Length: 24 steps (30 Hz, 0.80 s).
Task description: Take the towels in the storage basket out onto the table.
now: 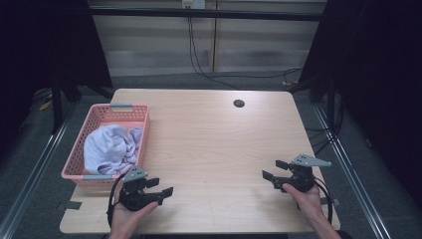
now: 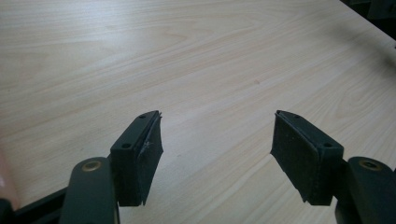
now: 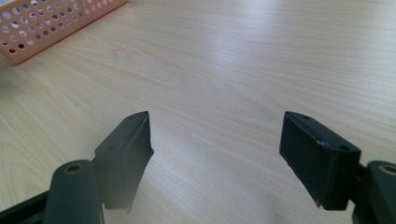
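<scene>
Both hands low at the near edge of the counter point(image 1: 209, 144), one gripper each. Left gripper point(image 1: 160, 190), jaws spread wide, nothing between them but bare wood, tips pointing right across the counter, just beside the near end of the pink basket point(image 1: 142, 130). Right gripper point(image 1: 274, 170), jaws likewise splayed well apart and empty, aimed left toward the basket. In the basket, at the counter's left edge, a crumpled lavender cloth point(image 1: 110, 148) sits heaped. The two grippers are well apart from each other.
</scene>
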Each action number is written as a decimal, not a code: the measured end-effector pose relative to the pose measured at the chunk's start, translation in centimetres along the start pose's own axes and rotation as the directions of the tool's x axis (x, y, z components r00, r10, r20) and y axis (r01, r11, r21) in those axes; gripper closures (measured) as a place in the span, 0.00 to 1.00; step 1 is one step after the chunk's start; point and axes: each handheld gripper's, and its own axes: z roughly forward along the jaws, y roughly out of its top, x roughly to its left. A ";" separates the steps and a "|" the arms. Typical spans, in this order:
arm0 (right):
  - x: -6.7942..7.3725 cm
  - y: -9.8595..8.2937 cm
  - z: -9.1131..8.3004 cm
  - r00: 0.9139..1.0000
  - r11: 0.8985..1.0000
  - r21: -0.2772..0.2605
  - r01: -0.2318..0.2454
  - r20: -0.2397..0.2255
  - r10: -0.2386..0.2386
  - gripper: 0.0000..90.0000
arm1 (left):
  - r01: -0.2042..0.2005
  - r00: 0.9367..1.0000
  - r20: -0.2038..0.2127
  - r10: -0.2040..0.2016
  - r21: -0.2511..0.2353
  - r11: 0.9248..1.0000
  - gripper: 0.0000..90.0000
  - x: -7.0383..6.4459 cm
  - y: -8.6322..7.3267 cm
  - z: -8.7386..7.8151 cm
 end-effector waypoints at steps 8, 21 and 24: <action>0.3 0.0 -0.1 1.000 1.000 0.001 0.004 -0.011 -0.004 0.25 | -0.012 1.000 0.003 0.012 0.011 1.000 0.33 -0.1 0.1 0.0; 1.0 -0.1 0.5 0.999 0.998 0.040 0.039 -0.027 -0.038 0.24 | -0.009 1.000 0.004 0.009 -0.051 0.999 0.21 1.5 2.4 -4.0; 1.1 -0.1 0.5 0.999 0.998 0.039 0.045 -0.026 -0.044 0.23 | 0.006 1.000 -0.011 -0.007 -0.076 0.997 0.19 2.6 2.9 -5.6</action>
